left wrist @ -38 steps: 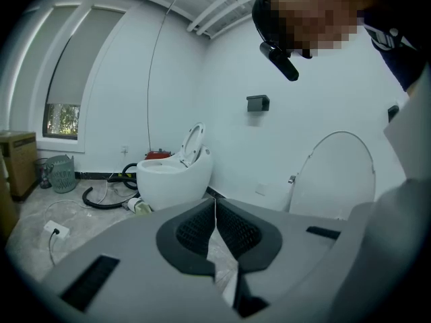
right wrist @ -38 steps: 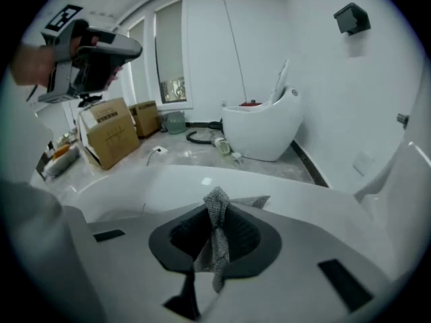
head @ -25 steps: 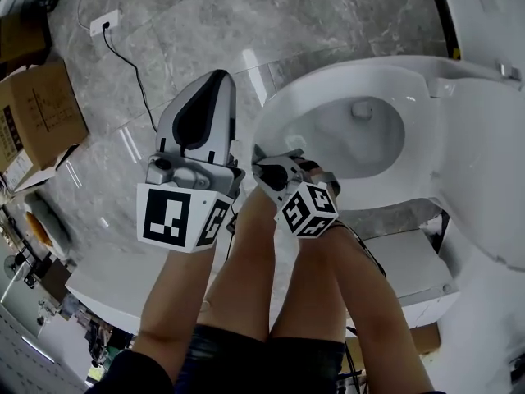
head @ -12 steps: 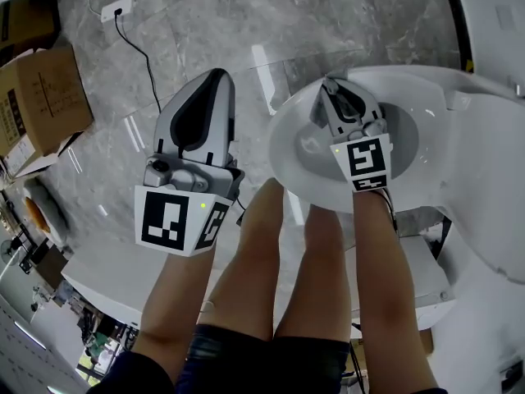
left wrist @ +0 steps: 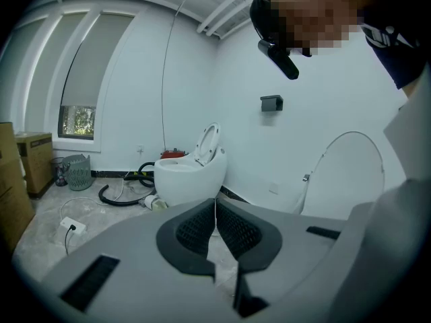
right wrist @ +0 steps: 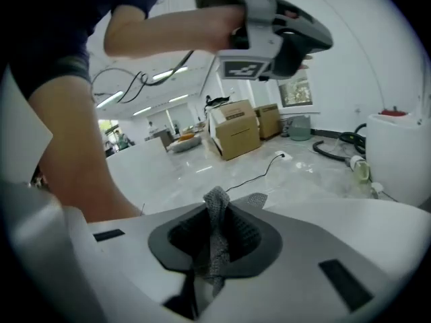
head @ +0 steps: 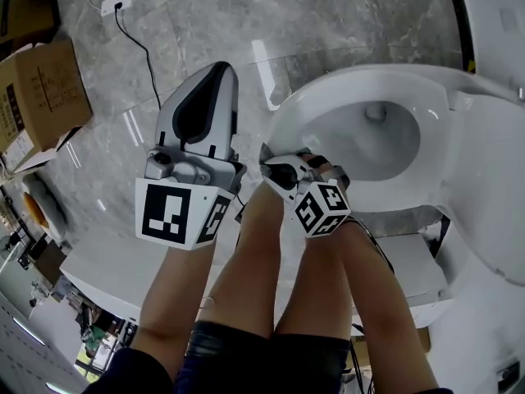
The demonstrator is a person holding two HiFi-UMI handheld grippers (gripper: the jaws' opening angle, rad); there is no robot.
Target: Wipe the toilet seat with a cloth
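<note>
The white toilet (head: 443,146) fills the right of the head view, its seat ring (head: 328,80) around the open bowl and its lid (head: 492,212) raised at the right. My right gripper (head: 264,164) is low at the bowl's front-left edge, beside the person's knee, pointing left. In the right gripper view it (right wrist: 217,210) is shut on a grey knitted cloth (right wrist: 215,241) that sticks out above and below the pads. My left gripper (head: 215,68) is held over the floor left of the toilet. In its own view the left gripper (left wrist: 215,207) is shut with nothing between the jaws.
The person's bare legs (head: 246,261) stand between the grippers. A cardboard box (head: 37,97) and a wall socket with a black cable (head: 115,5) lie on the grey marble floor at the left. A second toilet (left wrist: 192,173), a black hose (left wrist: 118,194) and a basket (left wrist: 77,172) are farther off.
My right gripper swung out over the bowl half a second ago and has come back down to the bowl's front-left edge. The left gripper has barely moved.
</note>
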